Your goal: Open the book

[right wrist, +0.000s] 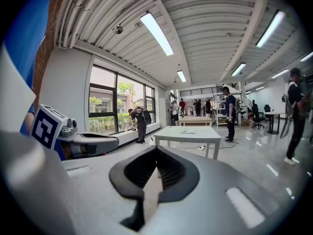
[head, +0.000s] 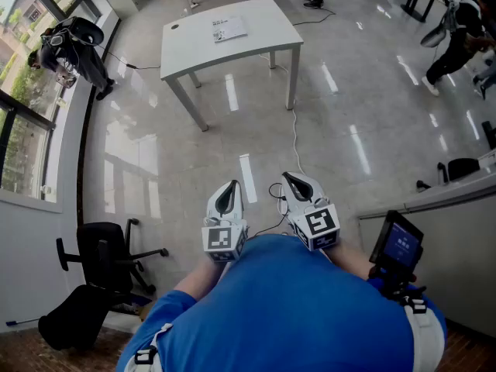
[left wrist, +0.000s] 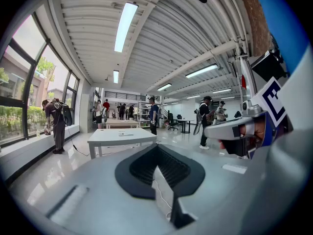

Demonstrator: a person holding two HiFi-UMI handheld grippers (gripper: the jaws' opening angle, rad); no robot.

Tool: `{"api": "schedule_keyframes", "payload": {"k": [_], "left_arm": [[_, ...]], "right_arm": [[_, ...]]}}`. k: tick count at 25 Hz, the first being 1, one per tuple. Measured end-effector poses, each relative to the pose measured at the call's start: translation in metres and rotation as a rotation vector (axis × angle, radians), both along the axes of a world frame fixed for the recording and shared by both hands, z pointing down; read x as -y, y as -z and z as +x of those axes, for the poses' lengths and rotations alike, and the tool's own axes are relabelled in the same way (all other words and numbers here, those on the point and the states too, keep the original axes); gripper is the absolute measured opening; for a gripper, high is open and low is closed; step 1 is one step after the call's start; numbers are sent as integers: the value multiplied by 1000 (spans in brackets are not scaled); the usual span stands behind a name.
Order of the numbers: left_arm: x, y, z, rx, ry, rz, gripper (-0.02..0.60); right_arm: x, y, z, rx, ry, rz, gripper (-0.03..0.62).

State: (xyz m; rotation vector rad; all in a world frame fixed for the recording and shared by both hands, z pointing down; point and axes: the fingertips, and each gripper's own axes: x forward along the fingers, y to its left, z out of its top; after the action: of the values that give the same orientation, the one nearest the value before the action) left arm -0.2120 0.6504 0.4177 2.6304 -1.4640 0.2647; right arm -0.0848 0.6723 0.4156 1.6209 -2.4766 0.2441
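Fingers (left wrist: 132,170) of the left gripper (head: 230,187) closed tip to tip, nothing between them — same for the fingers (right wrist: 128,173) of the right gripper (head: 291,180), empty too. Both held side by side low in the head view, close in front of a blue shirt (head: 287,308), pointing across glossy floor (head: 349,130) toward a white tabletop (head: 194,41). Book (head: 229,29) lying flat on the far part of that tabletop, well apart from both grippers — untouched. Black office chair (head: 105,258) off to the left by the windows (head: 23,130)
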Motion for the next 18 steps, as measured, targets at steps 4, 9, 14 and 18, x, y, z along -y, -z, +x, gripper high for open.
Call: {"api": "schedule_keyframes", "payload": {"k": [4, 9, 14, 18], "left_arm": [[-3, 0, 4, -12, 18, 17, 6], [-6, -3, -1, -3, 41, 3, 6], [-4, 6, -6, -10, 43, 2, 6], [26, -5, -7, -13, 40, -19, 6]], "right_arm": [[-2, -5, 3, 1, 13, 3, 3], [-5, -6, 0, 8, 21, -3, 3], [-5, -1, -5, 9, 18, -11, 3], [26, -11, 0, 10, 4, -35, 3]]}}
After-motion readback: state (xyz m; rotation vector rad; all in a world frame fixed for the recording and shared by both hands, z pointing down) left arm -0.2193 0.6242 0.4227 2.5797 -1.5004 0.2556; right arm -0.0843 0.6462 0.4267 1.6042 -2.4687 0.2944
